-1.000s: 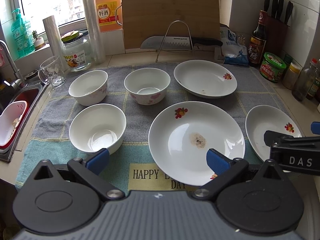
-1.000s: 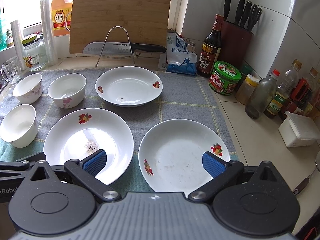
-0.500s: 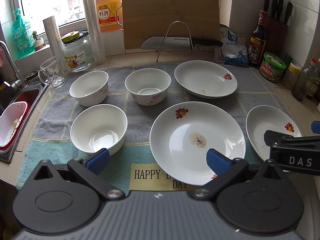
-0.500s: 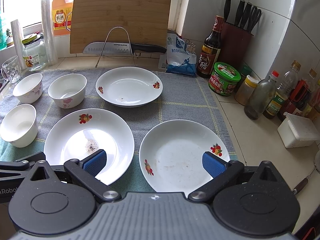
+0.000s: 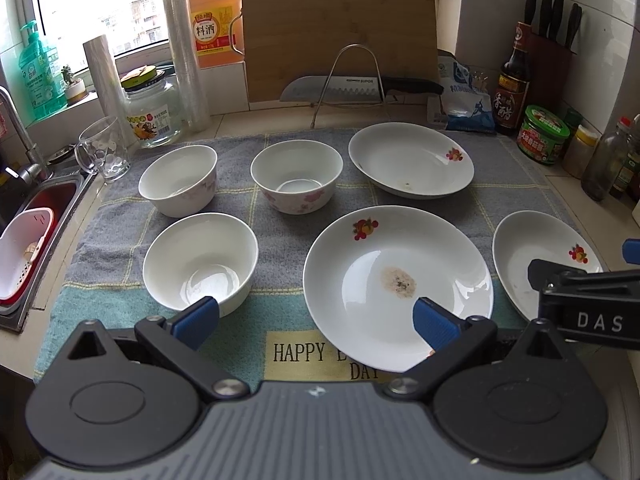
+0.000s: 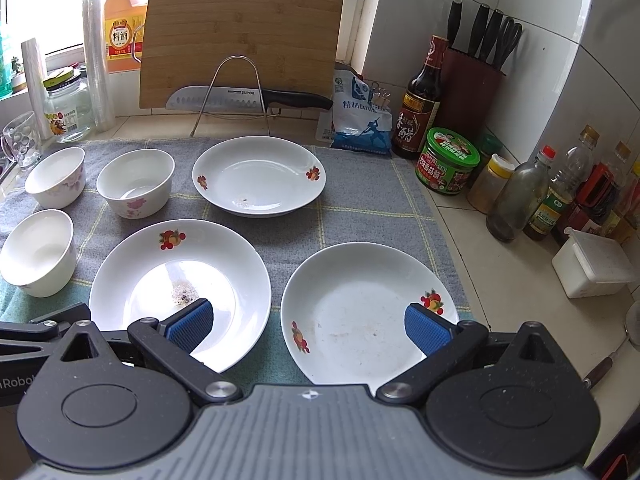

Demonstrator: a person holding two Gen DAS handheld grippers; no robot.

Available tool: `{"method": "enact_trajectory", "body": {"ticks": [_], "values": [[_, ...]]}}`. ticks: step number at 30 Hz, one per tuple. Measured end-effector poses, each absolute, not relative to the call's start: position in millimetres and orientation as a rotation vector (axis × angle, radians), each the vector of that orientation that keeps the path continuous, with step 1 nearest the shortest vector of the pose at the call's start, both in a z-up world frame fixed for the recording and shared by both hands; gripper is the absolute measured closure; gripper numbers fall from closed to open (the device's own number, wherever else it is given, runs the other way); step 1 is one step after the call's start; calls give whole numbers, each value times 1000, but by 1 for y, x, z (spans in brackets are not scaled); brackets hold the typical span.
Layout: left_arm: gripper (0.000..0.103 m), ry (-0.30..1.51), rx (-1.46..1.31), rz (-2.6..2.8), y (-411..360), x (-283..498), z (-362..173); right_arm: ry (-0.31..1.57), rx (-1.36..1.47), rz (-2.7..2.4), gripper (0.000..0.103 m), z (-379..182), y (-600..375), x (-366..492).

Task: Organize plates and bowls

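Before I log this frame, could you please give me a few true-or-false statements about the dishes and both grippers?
1. Three white ceramic plates with fruit motifs lie on the grey towel. True.
2. The white ceramic bowls are stacked. False: all three stand apart.
3. The left gripper holds a bowl. False: open, empty.
4. The right gripper is open. True.
5. The steel kitchen knife lies on a plate. False: it rests across the wire rack.

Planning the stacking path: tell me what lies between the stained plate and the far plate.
Only bare grey towel separates the stained plate from the far plate; the right wrist view shows it best.
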State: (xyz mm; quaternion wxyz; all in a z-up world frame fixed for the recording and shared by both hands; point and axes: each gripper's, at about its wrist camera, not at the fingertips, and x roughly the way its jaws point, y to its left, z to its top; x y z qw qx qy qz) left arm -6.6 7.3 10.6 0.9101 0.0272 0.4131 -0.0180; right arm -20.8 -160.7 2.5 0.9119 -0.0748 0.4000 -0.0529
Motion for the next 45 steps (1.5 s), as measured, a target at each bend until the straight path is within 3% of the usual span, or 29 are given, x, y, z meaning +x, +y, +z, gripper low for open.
{"method": "enact_trajectory", "body": {"ticks": [29,45], "values": [[1,803,91,-208,36,6,10,766,-176,-177,0,6,-135,-28],[1,801,110,-298,25,19,-3,743,-152,-174,0,-18,-178,-52]]}}
